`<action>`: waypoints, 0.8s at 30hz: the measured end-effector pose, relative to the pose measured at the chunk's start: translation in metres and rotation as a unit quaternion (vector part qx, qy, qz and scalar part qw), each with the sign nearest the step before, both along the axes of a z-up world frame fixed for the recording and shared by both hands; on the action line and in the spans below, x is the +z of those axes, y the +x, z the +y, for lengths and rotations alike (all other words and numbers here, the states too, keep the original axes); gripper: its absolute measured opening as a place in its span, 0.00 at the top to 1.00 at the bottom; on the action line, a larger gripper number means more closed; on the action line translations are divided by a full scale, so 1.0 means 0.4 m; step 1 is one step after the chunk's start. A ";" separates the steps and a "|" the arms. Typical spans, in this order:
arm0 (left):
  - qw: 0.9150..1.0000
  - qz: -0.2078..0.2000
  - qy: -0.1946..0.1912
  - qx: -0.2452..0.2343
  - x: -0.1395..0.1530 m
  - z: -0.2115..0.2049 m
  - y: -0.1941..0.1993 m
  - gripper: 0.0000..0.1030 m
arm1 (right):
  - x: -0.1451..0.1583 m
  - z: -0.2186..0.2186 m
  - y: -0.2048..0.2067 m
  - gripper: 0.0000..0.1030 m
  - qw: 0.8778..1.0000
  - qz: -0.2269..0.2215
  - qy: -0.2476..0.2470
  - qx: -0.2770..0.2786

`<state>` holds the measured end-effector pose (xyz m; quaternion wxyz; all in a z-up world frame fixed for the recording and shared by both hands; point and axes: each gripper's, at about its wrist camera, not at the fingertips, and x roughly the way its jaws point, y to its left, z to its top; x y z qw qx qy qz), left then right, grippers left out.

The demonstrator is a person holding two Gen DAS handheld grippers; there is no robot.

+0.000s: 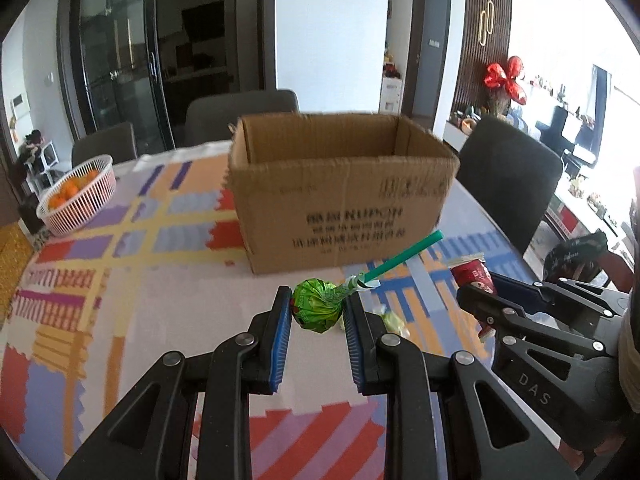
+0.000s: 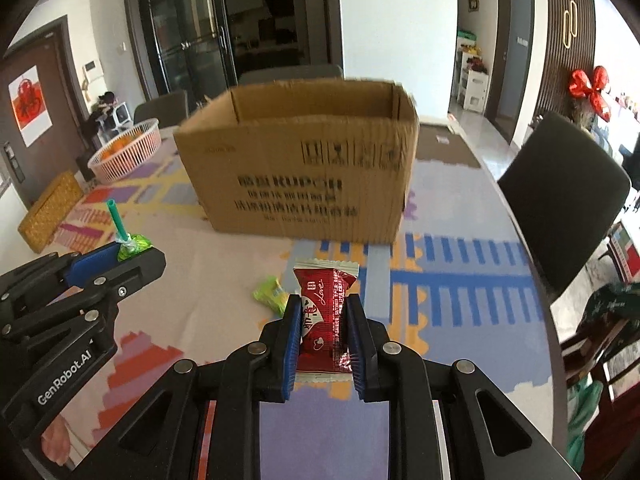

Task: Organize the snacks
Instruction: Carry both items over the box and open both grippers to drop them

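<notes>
patterned table [image 1: 120, 240], cardboard box [image 1: 340, 184] behind — green lollipop [image 1: 316, 310] pinched in left gripper [image 1: 316, 316], red snack packet [image 2: 324, 316] clamped in right gripper [image 2: 323, 320].

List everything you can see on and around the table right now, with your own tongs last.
Cardboard box: one, brown, open top, mid-table, ahead of both tongs.
Lollipop: one, green wrapper, green stick, held in the left tongs.
Red snack packet: one, red, held in the right tongs.
Small green sweet: one, light green, lying on the tablecloth between the tongs.
Basket: one, white, holding orange fruit, far left of the table.
Tablecloth: one, multicoloured pattern, covering the table.
Chairs: several, dark, around the table.
Left tongs: shut on the lollipop.
Right tongs: shut on the red snack packet.
</notes>
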<state>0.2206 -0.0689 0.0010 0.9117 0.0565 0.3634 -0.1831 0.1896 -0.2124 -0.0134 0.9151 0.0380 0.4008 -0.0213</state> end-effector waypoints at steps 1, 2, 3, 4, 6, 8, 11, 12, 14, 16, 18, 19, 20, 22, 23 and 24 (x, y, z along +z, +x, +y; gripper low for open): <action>1.000 -0.002 -0.002 0.001 0.010 0.004 0.007 0.74 | 0.016 0.003 0.004 0.78 1.000 -0.007 -0.003 0.002; 1.000 -0.006 -0.004 0.001 0.022 0.006 0.015 0.74 | 0.029 0.007 0.009 0.78 1.000 -0.012 -0.006 0.004; 1.000 -0.008 -0.005 0.002 0.032 0.008 0.021 0.74 | 0.044 0.010 0.014 0.78 1.000 -0.019 -0.007 0.005; 1.000 -0.011 -0.007 0.003 0.042 0.010 0.028 0.74 | 0.055 0.012 0.018 0.78 1.000 -0.024 -0.008 0.007; 1.000 -0.016 -0.012 0.006 0.065 0.013 0.047 0.74 | 0.084 0.015 0.031 0.78 0.999 -0.036 -0.011 0.008; 1.000 -0.019 -0.019 0.007 0.090 0.016 0.068 0.74 | 0.106 0.018 0.042 0.78 0.999 -0.046 -0.011 0.009; 0.999 -0.030 -0.022 0.009 0.124 0.014 0.099 0.74 | 0.144 0.018 0.069 0.78 0.998 -0.061 -0.018 0.008; 0.999 -0.032 -0.023 0.009 0.136 0.013 0.111 0.74 | 0.157 0.017 0.079 0.78 0.998 -0.065 -0.019 0.008; 0.999 -0.035 -0.026 0.007 0.156 0.010 0.132 0.74 | 0.181 0.014 0.097 0.78 0.997 -0.073 -0.019 0.008; 0.999 -0.040 -0.025 0.005 0.175 0.003 0.153 0.74 | 0.203 0.008 0.117 0.78 0.997 -0.079 -0.020 0.006; 0.999 -0.045 -0.024 0.003 0.188 -0.003 0.173 0.74 | 0.220 0.005 0.133 0.78 0.996 -0.085 -0.021 0.006; 0.999 -0.046 -0.023 0.002 0.191 -0.005 0.182 0.74 | 0.229 0.002 0.143 0.78 0.996 -0.088 -0.023 0.005; 0.999 -0.048 -0.024 0.001 0.197 -0.009 0.197 0.74 | 0.236 0.000 0.152 0.78 0.996 -0.090 -0.024 0.006; 0.998 -0.051 -0.027 -0.002 0.205 -0.015 0.216 0.74 | 0.249 -0.006 0.173 0.78 0.995 -0.093 -0.027 0.006; 0.998 -0.053 -0.028 -0.003 0.206 -0.018 0.230 0.74 | 0.255 -0.009 0.186 0.78 0.995 -0.093 -0.027 0.006; 0.998 -0.053 -0.028 -0.005 0.207 -0.021 0.245 0.74 | 0.256 -0.010 0.196 0.78 0.995 -0.093 -0.028 0.007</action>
